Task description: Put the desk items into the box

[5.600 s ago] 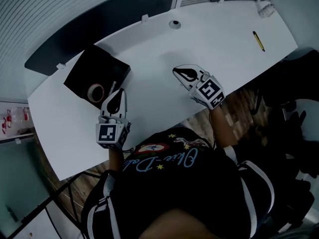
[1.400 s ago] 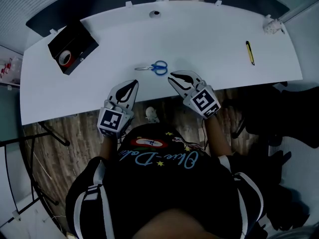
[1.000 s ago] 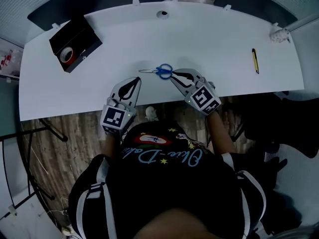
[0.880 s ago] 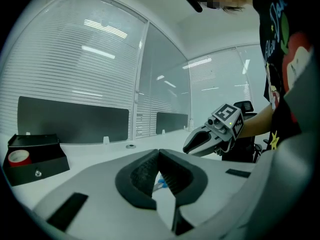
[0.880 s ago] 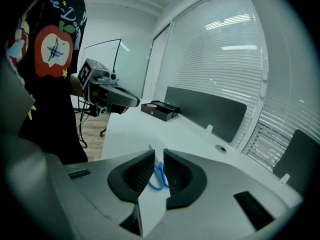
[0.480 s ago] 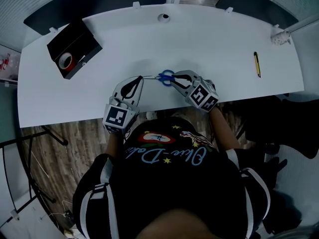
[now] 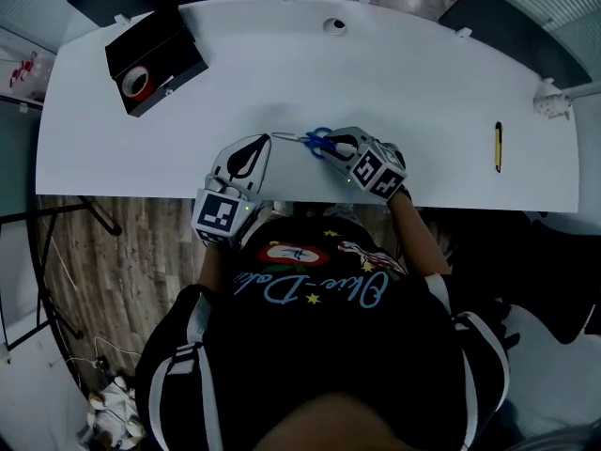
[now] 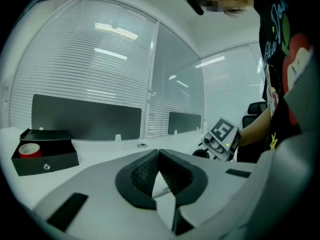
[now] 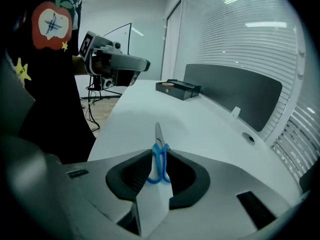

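- Opening just now, right claw (image 9: 160, 156) is straddling the scissors (image 9: 158, 139) handles on the desk (image 7: 413, 92), jaws apart.
- Left claw (image 8: 159, 152) is pointing, closed, at the blade tip.

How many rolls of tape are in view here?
1: a red-cored roll of tape lies inside the open black box, upper left in the head view; its walls may hide others.
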The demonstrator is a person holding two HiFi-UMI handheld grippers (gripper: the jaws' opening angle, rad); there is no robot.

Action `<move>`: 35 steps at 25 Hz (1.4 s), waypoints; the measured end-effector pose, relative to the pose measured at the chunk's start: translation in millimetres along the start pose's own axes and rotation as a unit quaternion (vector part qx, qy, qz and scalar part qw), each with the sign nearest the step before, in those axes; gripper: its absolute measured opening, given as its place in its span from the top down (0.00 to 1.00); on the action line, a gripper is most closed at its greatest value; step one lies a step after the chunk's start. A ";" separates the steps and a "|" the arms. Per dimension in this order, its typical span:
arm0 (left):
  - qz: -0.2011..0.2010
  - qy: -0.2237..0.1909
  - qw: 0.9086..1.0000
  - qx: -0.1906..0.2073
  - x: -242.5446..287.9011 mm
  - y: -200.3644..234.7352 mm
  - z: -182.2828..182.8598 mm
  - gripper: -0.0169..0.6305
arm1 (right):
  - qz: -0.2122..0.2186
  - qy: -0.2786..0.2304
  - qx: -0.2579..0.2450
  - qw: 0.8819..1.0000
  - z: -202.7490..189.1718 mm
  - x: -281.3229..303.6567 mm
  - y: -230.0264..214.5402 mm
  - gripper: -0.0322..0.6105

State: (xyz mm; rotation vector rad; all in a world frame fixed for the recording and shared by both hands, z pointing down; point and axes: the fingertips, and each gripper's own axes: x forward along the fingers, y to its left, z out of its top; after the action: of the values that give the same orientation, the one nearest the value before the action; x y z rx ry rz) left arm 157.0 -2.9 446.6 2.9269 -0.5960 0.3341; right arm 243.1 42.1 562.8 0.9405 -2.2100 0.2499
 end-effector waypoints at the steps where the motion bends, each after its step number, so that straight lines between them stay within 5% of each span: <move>1: 0.008 0.000 1.000 -0.004 -0.8 -0.2 -1.4 0.98 | 0.004 0.007 -0.003 1.000 -2.6 3.0 0.1 0.79; 15: 0.095 -0.017 0.995 -0.017 -35.0 17.3 -9.7 0.98 | 0.046 0.032 0.006 0.998 -17.2 25.7 -4.0 0.75; 27: 0.102 -0.022 0.994 -0.017 -40.6 17.1 -6.6 0.98 | 0.090 0.030 0.043 0.995 -17.9 27.5 -4.0 0.81; 35: 0.132 -0.018 0.990 -0.034 -50.4 17.2 -10.1 0.98 | 0.082 0.022 0.058 0.995 -17.2 24.3 -3.9 0.81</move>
State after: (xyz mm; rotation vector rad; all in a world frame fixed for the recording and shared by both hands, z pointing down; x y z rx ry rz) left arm 103.1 1.9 445.7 2.7962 -0.9841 0.2838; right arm 243.4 33.2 591.4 0.8071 -2.2539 0.4749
